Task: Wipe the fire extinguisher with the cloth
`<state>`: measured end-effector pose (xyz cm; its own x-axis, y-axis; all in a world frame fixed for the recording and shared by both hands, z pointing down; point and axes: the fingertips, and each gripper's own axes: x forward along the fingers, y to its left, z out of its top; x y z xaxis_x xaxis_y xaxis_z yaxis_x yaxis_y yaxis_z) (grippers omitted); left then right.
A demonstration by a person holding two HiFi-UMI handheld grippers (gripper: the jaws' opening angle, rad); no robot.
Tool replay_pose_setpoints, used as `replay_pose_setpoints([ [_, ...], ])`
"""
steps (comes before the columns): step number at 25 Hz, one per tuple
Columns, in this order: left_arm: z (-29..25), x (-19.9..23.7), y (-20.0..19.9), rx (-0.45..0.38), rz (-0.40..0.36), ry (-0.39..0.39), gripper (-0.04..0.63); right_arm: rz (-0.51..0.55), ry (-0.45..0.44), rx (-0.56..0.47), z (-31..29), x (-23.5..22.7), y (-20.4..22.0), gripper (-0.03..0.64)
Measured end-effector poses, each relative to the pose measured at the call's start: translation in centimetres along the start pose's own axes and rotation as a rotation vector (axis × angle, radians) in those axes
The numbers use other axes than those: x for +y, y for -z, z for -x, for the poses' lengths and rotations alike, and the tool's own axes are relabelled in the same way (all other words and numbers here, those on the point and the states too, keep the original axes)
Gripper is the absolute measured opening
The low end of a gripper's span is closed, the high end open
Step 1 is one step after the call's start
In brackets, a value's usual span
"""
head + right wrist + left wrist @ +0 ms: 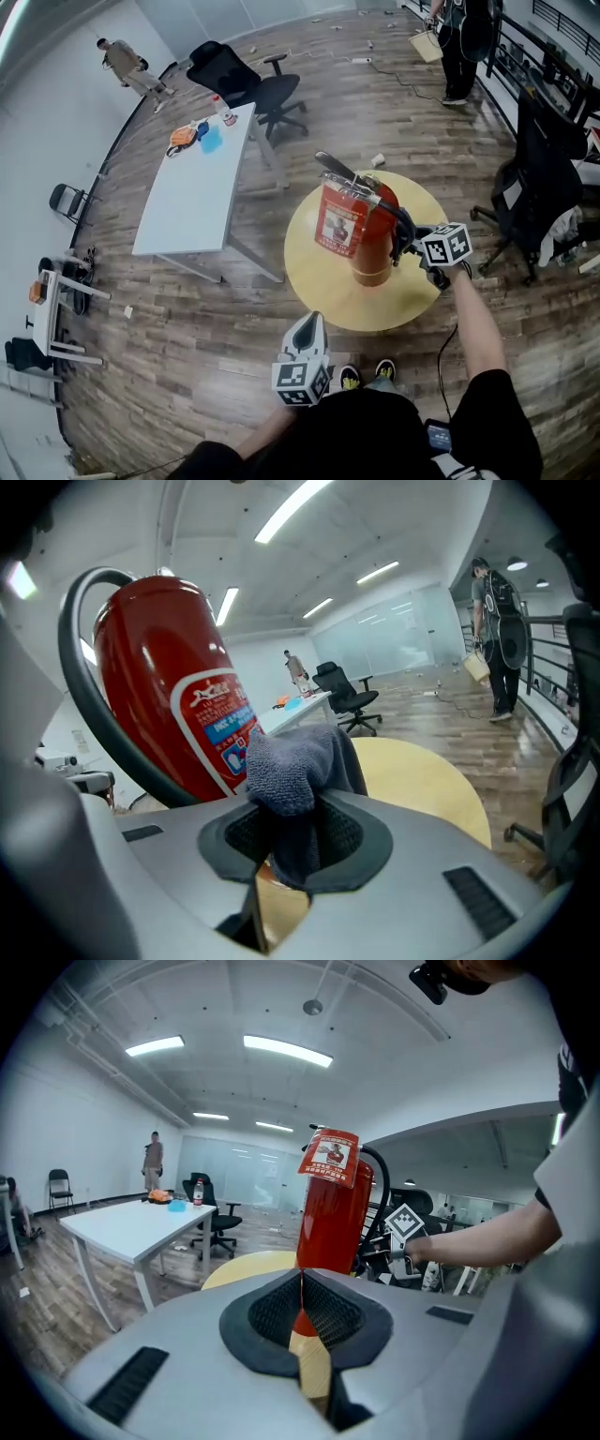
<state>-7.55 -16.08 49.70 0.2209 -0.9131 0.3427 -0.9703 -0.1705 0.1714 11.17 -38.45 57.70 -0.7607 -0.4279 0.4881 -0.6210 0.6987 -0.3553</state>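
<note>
The right gripper had its fingers clamped on a soft grey terry cloth, whose limp bunch flopped over the fingertips beside the label of the tall red metal fire extinguisher, which stood upright on a round yellow table just left of those fingers. The left gripper had its fingers pressed together on nothing, the cylinder standing well ahead of them. The extinguisher looked heavy, rigid and slick-painted, so steadying it at the top handle seemed wiser than pinching its body.
</note>
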Motion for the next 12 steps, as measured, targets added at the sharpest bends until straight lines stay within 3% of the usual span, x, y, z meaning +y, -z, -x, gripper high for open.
replay_pose_setpoints([
  [7,0.5,2.6,1.0,0.037,0.021,-0.085,0.023,-0.141,-0.061,-0.019,-2.6,-1.9,1.4,0.097],
  [12,0.4,3.2,1.8,0.063,0.024,-0.117,0.023,-0.119,-0.088,-0.026,-3.5,-2.6,1.3,0.097],
])
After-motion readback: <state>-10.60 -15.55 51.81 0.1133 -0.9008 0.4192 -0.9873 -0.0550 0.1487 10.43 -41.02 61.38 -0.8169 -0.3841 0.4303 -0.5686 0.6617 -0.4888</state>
